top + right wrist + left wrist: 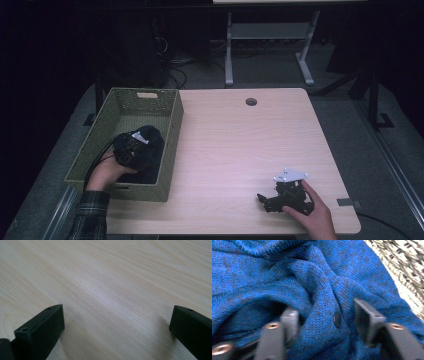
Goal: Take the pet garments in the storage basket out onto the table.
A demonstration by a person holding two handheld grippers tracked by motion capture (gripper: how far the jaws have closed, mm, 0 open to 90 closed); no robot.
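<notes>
A blue knitted sweater (274, 280) with a dark button (337, 319) lies bunched in the green woven basket (170, 125) at the table's left; from above the sweater (156, 156) looks almost black. My left gripper (146, 145) is down in the basket on the sweater. In the left gripper view the left gripper (328, 315) has its jaws partly apart, pressed into the knit on either side of a fold that bears the button. My right gripper (265, 201) rests on the table near the front right, and in its own view the right gripper (116, 315) stands wide open over bare wood.
The light wooden table (235, 150) has a round cable hole (251, 101) near its far edge. The basket wall (409, 267) runs close beside the sweater. A white desk frame (270, 45) and cables stand on the floor beyond the table.
</notes>
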